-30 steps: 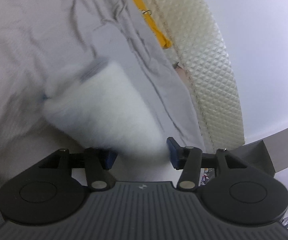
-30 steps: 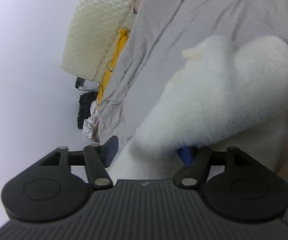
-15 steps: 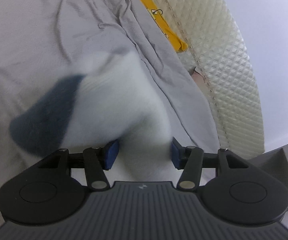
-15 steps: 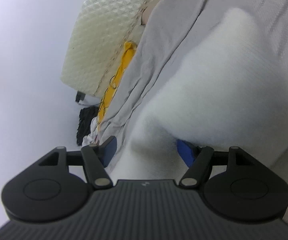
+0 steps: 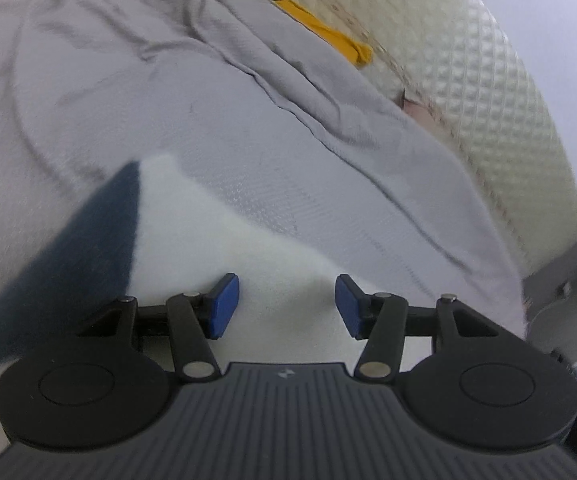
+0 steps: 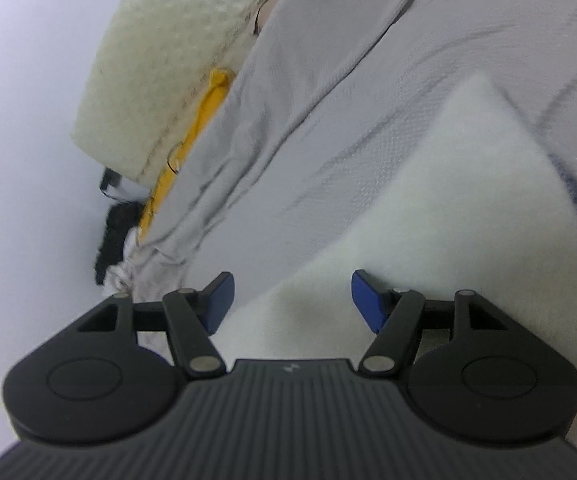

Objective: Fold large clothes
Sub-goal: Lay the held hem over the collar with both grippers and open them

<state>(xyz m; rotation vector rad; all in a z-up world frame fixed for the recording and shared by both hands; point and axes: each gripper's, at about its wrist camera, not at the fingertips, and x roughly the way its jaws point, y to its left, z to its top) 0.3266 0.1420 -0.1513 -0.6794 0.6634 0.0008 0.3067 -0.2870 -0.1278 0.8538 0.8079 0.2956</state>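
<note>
Left wrist view, reading from the left: a navy panel (image 5: 88, 248) of the white fleece garment (image 5: 216, 248) runs slantwise from the lower left up to a point. This is the only view that gives me the panel whole. The fleece narrows to that corner, which points away from me toward the quilted cream pad (image 5: 508, 100). It lies on the grey bed sheet (image 5: 128, 80), well short of the pad. My left gripper (image 5: 286, 304) stands about half open, with bunched fleece filling the gap and pressed by both pads. A yellow strip (image 5: 328, 32) lies along the pad's near edge. Below the pad, at the far right, a grey piece of furniture (image 5: 560, 280) shows.

The right wrist view puts the pad on the left. Only here do I get a black bundle (image 6: 112, 236) and a crumpled pale cloth (image 6: 122, 276) below the pad's end. The garment's long edge runs diagonally from my right gripper (image 6: 292, 300) to a corner at upper right, roughly parallel to the pad's edge. Only a dark sliver shows at the far right. That gripper has just been closing a little yet stands fairly wide. Fleece lies between its jaws against the right pad, while the left pad looks clear of the cloth.
</note>
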